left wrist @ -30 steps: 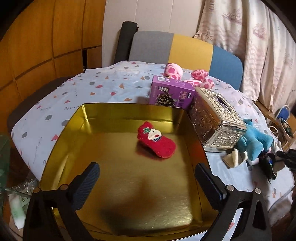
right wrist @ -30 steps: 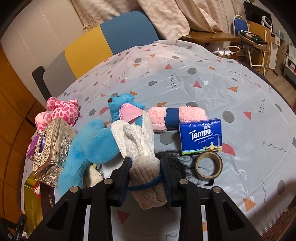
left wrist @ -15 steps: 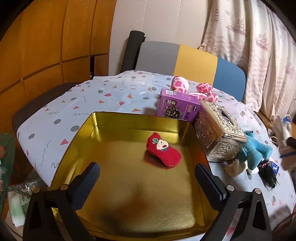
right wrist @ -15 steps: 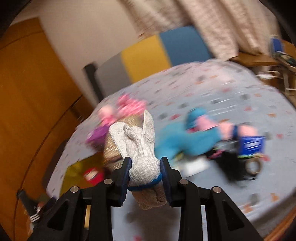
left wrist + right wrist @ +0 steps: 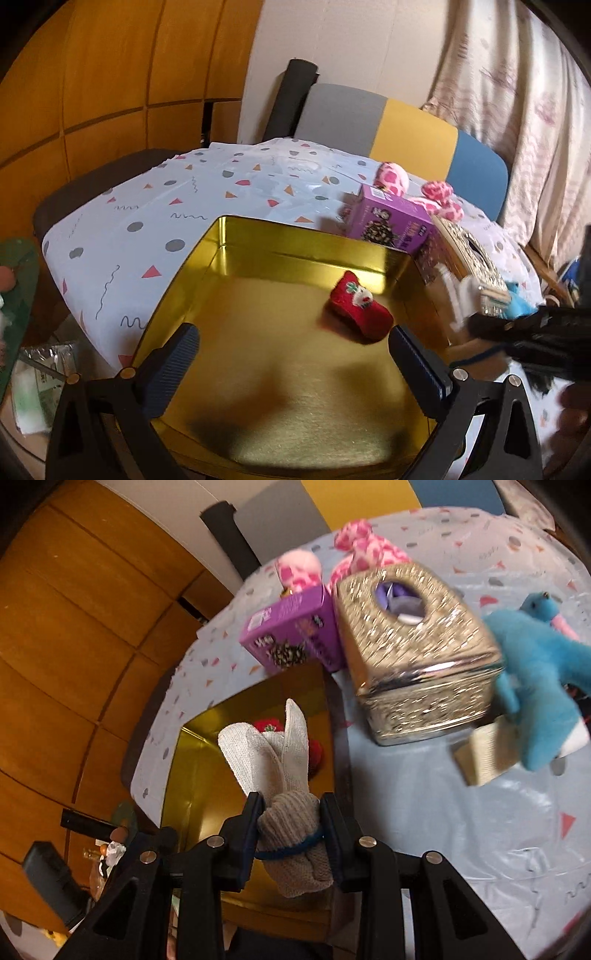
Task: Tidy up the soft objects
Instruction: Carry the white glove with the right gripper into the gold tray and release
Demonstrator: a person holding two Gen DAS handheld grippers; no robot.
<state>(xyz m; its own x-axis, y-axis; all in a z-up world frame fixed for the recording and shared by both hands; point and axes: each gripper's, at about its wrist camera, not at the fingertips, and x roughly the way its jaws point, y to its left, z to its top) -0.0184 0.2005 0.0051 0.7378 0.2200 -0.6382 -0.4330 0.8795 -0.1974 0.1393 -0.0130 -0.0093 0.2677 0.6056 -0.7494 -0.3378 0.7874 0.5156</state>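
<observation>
Writing: the purple box (image 5: pixel 295 631) has print on its front and top, but it's too blurred to read in either view; a white sticker w/ barcode-like marks sits on its top left. No other legible text.

Containers: gold tin tray (image 5: pixel 236 295) on the counter (image 5: pixel 155 206), which wears a pale cloth w/ triangles, dots and squiggles. Inside the tray, one item only: a small red stocking toy (image 5: pixel 360 314) w/ a white figure on it, lying near the far-right corner. Ornate silver tissue box (image 5: pixel 417 657) stands just right of the tray, touching the purple box; thru its oval top slot something purple and white shows. Pink spotted plush (image 5: pixel 354 557) lies behind both boxes. Blue plush (image 5: pixel 535 686) lies right of the tissue box, partly over a small tan block (image 5: pixel 484 753).

Right gripper (image 5: pixel 291 834): jaws pinching the knit glove (image 5: pixel 277 764) at its ribbed tan cuff, which has a blue band round it; white fingers stick out forward, over the tray's near-right part, above the stocking toy. Left-wrist view shows that gripper at the tray's right edge, blurred.

Left gripper (image 5: pixel 295 365): jaws spread wide, nothing between, hovering over the tray's near side.
</observation>
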